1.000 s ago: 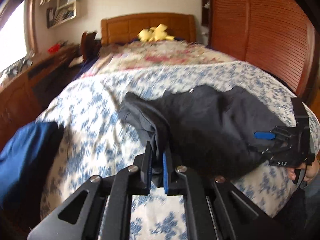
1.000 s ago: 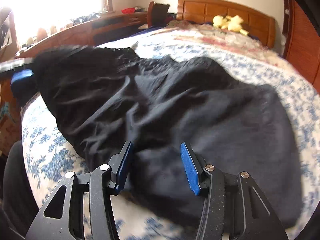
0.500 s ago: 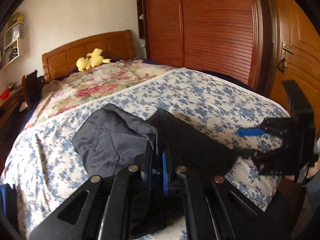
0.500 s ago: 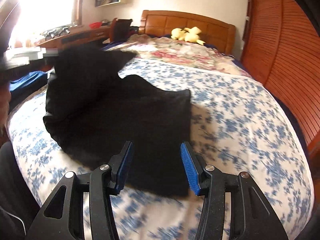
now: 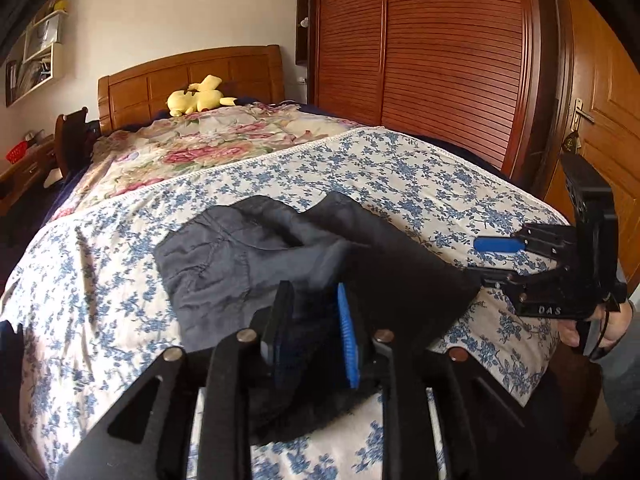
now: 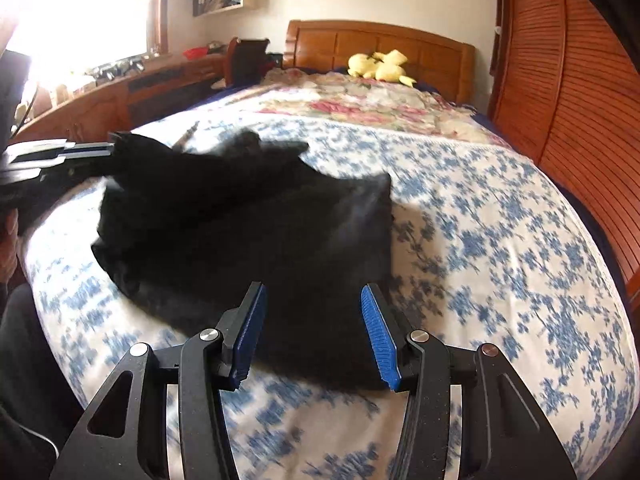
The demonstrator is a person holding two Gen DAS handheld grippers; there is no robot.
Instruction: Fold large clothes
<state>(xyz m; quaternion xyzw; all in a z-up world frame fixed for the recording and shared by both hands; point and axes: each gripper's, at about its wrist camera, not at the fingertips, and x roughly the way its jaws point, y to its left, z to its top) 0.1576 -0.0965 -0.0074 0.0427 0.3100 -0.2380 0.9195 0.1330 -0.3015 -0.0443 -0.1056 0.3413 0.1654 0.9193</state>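
A dark garment [image 5: 304, 264] lies folded over on the blue floral bedspread [image 5: 100, 280]; it also shows in the right wrist view [image 6: 256, 232]. My left gripper [image 5: 314, 308] has its jaws parted, with the garment's near edge lying between them. My right gripper [image 6: 312, 300] is open and empty just above the garment's near right corner. It also shows in the left wrist view [image 5: 480, 256] at the garment's right edge, and the left gripper shows in the right wrist view [image 6: 108, 156] at the garment's left end.
A yellow plush toy [image 5: 198, 98] lies by the wooden headboard [image 5: 192, 76]. A floral quilt [image 5: 208, 136] covers the bed's far half. A slatted wardrobe [image 5: 440, 60] and a door [image 5: 600, 120] stand to the right. A wooden desk [image 6: 100, 96] runs under the window.
The left gripper carried the garment's end over to the right onto the rest, and its jaws have now parted. The right gripper stayed open above the near edge.
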